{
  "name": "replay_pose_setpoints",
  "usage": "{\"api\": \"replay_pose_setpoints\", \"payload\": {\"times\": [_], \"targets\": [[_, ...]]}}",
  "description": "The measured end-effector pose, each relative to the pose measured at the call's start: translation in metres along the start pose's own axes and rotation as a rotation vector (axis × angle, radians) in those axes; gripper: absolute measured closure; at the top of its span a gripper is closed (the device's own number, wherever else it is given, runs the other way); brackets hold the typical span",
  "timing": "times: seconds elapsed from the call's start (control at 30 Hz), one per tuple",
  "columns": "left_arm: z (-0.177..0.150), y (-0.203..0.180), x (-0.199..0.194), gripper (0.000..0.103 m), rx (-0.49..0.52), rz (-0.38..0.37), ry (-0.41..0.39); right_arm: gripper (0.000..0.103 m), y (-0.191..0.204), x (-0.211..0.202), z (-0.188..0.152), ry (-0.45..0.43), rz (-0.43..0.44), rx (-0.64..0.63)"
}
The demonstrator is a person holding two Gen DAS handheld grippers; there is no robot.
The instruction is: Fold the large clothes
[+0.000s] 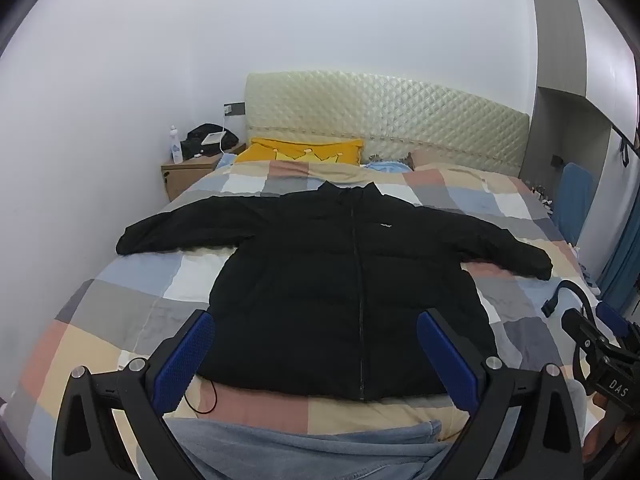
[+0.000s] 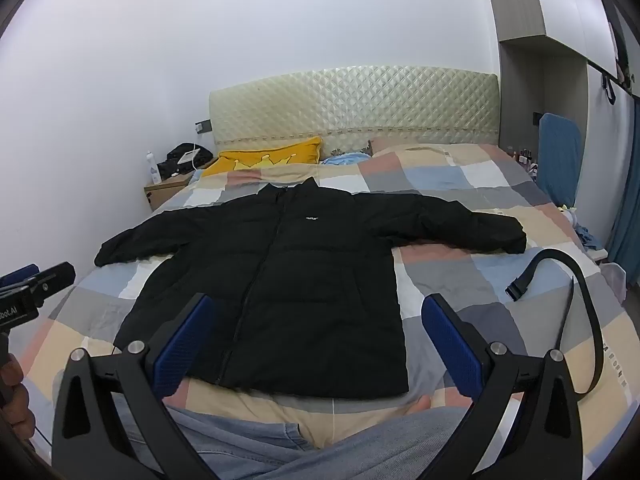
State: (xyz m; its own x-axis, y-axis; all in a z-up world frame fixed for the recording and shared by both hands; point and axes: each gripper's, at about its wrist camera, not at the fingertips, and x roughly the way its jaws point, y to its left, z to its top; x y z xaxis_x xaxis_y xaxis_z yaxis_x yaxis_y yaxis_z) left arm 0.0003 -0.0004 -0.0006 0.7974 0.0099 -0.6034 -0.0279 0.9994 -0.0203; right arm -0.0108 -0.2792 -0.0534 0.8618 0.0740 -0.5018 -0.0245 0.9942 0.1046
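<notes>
A black puffer jacket (image 1: 340,280) lies flat and zipped on the checked bedspread (image 1: 132,292), collar toward the headboard, both sleeves spread out sideways. It also shows in the right wrist view (image 2: 288,292). My left gripper (image 1: 316,352) is open and empty, held above the jacket's hem, with blue pads (image 1: 184,360) wide apart. My right gripper (image 2: 318,340) is open and empty, above the hem's right part. Each gripper shows at the edge of the other's view: the right one (image 1: 600,352) and the left one (image 2: 32,292).
A black strap with a buckle (image 2: 560,280) lies on the bedspread (image 2: 460,280) right of the jacket. A yellow pillow (image 1: 304,152) lies by the quilted headboard (image 1: 384,116). A nightstand (image 1: 188,172) with a bottle stands at the left. The person's jeans-clad legs (image 1: 304,448) are at the near edge.
</notes>
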Motion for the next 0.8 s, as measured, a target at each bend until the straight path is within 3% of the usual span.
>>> {"api": "replay_pose_setpoints", "payload": {"times": [0.8], "targets": [[-0.0050,0.0025,0.0054,0.001,-0.005,0.003,-0.003,0.000,-0.0045,0.0021,-0.0010,0.006,-0.005,0.002]]}}
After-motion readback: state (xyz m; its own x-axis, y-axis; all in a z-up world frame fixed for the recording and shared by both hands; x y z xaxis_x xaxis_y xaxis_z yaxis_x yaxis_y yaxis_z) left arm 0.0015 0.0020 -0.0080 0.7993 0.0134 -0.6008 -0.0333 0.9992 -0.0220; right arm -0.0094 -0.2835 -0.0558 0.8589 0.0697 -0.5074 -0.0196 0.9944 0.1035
